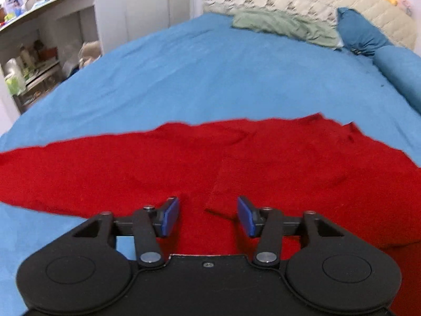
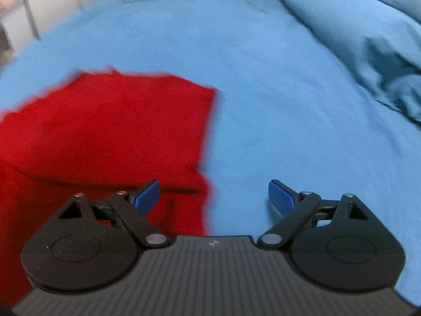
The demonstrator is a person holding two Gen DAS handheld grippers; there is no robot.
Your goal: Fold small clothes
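While the red garment (image 1: 184,163) lies spread flat across the blue bedsheet (image 1: 210,73), the left gripper (image 1: 208,216) sits directly over its near part with both blue pads apart and nothing between them. Red cloth fills the gap between the fingers, and a folded edge of the garment runs diagonally up from just ahead of that gap toward the right. The garment stretches well past the claw on both sides.

From the right wrist view, which is blurred, the right gripper (image 2: 214,194) is spread wide and holds nothing. Its left pad (image 2: 147,196) sits over the garment's (image 2: 105,131) right portion, while its right pad (image 2: 281,197) sits over bare sheet (image 2: 289,105); the garment's right edge falls within the gap.

Farther back in the left view lie a green cloth (image 1: 284,25), a dark blue pillow (image 1: 360,33) and a shelf unit (image 1: 47,42) at the left.
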